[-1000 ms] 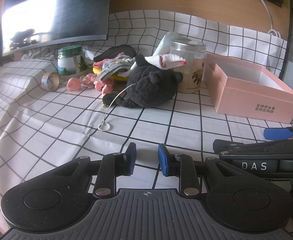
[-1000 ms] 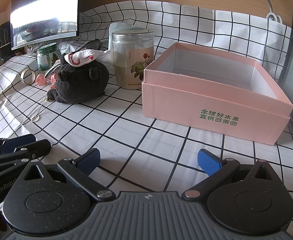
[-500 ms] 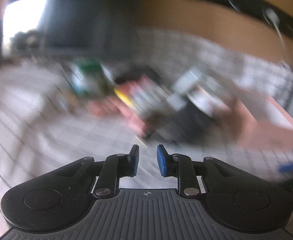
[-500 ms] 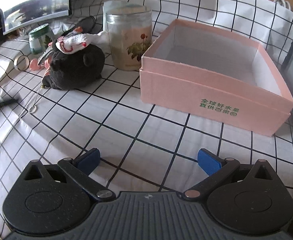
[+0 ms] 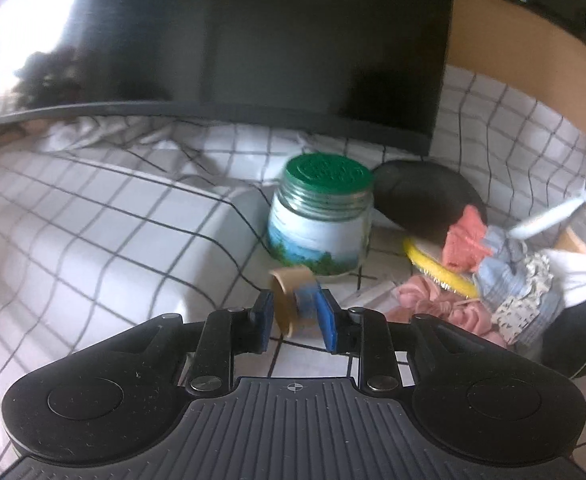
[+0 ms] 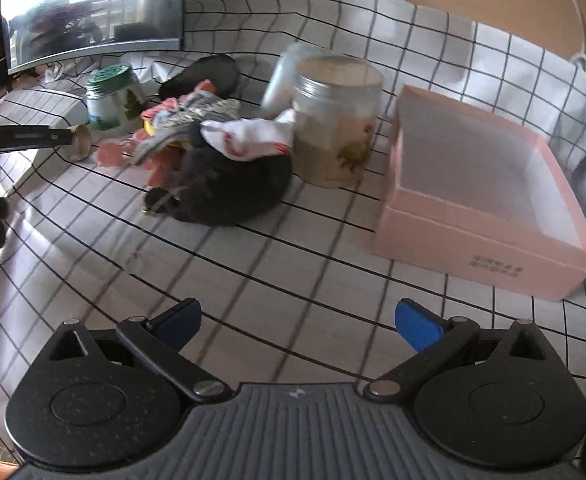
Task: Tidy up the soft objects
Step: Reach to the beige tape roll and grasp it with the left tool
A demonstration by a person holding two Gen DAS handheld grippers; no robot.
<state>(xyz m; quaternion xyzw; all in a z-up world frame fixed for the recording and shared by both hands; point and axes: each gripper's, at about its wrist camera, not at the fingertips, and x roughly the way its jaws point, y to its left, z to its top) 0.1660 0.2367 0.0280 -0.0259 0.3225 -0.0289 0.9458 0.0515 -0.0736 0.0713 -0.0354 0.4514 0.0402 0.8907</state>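
Two grippers — left gripper (image 5: pixel 295 323) straddling tape roll (image 5: pixel 291 298), grip uncertain; right gripper (image 6: pixel 297 322) spread.

Left wrist view sits low and close on the green-lidded jar (image 5: pixel 320 220), while the right looks from farther back, sharing that jar (image 6: pixel 114 96).

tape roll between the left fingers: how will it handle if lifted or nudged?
The tape roll looks like a hollow cardboard ring, so probably light and fairly stiff, though a hard squeeze may dent it. It stands on edge between the left gripper pads, so a nudge would likely roll or topple it.
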